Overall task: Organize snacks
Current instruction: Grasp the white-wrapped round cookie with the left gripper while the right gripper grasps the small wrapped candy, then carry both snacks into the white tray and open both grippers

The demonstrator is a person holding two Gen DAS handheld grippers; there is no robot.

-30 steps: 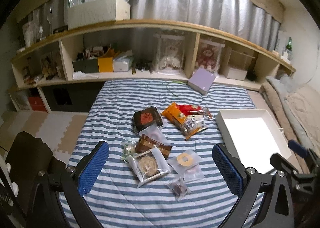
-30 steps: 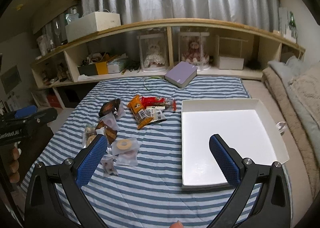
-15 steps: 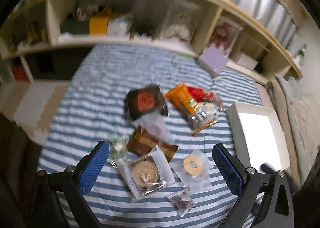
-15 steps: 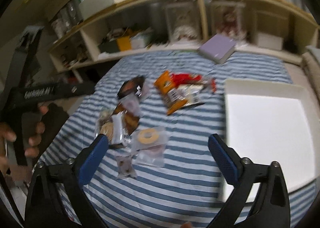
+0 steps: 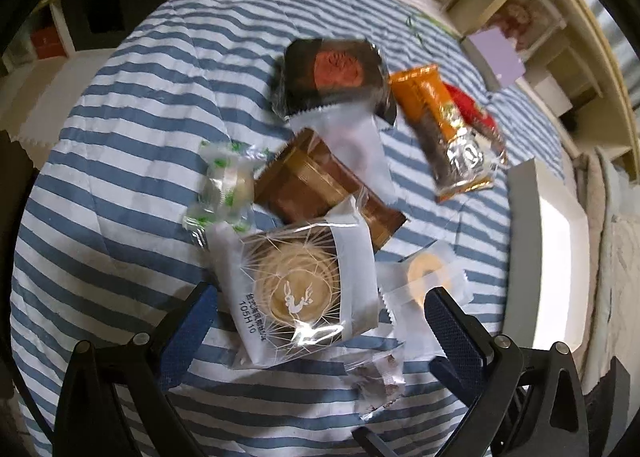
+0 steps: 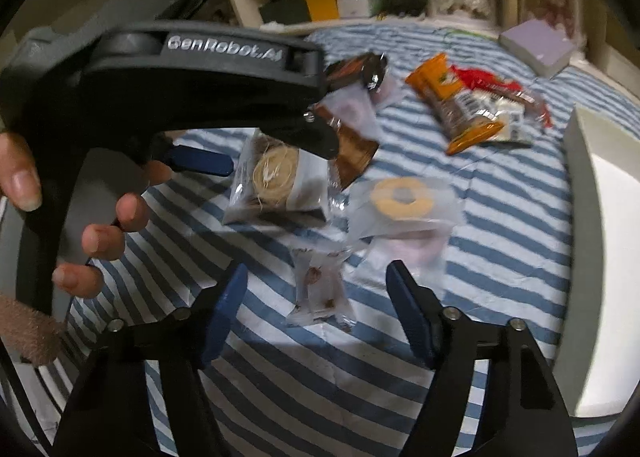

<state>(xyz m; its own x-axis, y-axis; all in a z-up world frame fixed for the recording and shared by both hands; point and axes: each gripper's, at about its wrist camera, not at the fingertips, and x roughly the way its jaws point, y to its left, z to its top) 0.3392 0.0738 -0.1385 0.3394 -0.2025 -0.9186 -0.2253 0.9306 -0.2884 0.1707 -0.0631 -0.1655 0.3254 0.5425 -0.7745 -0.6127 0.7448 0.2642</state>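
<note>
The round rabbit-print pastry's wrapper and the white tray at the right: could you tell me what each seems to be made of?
The round rabbit-print pastry's wrapper looks like thin glossy plastic film: clear window, crinkled edges, bright glare. The shallow white rectangular tray looks rigid and matte, perhaps cardboard or plastic; its straight walls suggest stiffness, but the look leaves it open.

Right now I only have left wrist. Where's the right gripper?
Observer: Open. The right gripper flanks the small clear packet of brown bits; contact unclear.
Operator: Anything under the yellow ring biscuit in clear wrapper?
Observer: Yes, a pale pink ring in clear wrapping, partly tucked beneath it.
Operator: Grippers clashing?
Observer: No. The left gripper sits apart, at the round straw-coloured pastry in its clear-and-white pack.
</note>
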